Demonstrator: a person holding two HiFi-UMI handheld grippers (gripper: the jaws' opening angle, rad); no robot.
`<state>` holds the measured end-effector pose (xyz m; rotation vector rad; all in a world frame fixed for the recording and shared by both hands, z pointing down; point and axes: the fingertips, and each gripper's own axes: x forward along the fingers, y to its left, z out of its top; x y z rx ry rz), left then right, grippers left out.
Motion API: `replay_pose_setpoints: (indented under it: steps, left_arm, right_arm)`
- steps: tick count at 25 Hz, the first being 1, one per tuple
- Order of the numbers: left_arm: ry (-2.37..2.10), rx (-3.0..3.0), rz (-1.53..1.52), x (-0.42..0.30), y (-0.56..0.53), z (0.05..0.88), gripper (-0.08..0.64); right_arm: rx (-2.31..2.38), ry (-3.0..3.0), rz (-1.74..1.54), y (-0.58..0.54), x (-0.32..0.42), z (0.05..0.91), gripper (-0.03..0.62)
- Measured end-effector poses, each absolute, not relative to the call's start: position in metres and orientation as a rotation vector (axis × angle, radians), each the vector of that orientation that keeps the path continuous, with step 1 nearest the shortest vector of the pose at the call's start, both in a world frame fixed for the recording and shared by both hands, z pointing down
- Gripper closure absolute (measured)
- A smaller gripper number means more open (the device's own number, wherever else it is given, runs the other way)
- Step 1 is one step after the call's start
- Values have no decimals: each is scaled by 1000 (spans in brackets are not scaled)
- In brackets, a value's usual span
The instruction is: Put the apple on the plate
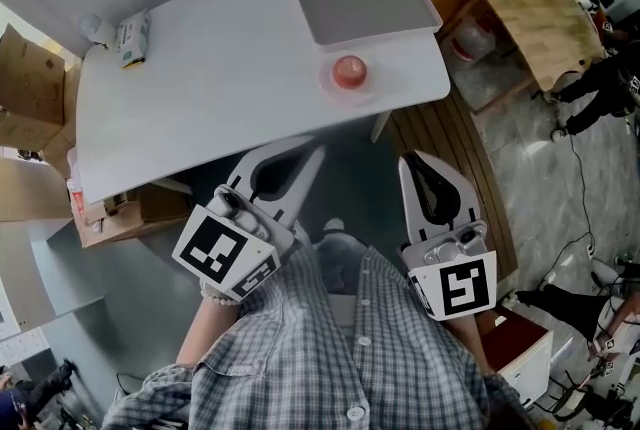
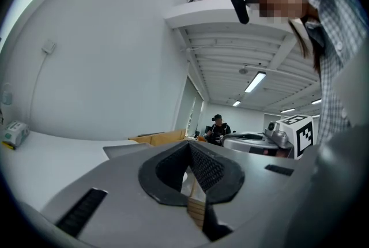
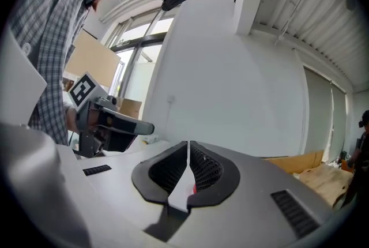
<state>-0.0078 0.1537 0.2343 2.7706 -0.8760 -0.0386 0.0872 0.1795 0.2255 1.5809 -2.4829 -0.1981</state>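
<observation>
In the head view a red apple (image 1: 348, 70) sits on a small pink plate (image 1: 327, 86) near the front right edge of the white table (image 1: 220, 68). Both grippers are held close to the person's body, short of the table's edge and well away from the apple. My left gripper (image 1: 312, 147) is shut with nothing in it, and its dark pads meet in its own view (image 2: 189, 146). My right gripper (image 1: 414, 158) is shut and empty too (image 3: 188, 146). A sliver of red, perhaps the apple (image 3: 194, 186), shows low between the right jaws.
A grey tray (image 1: 365, 3) lies on the table just behind the plate. A small carton (image 1: 133, 36) sits at the far left corner. Cardboard boxes (image 1: 30, 88) stand to the left, and a wooden table (image 1: 540, 18) to the right. Another person sits far off (image 2: 218, 126).
</observation>
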Motion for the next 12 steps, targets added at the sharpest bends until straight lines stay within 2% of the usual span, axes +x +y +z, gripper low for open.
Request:
replay_pose_setpoints:
  steps: [12]
  left_arm:
    - [-908, 2712, 1, 11, 126, 248, 551]
  right_arm:
    - [1531, -2386, -218, 155, 110, 248, 561]
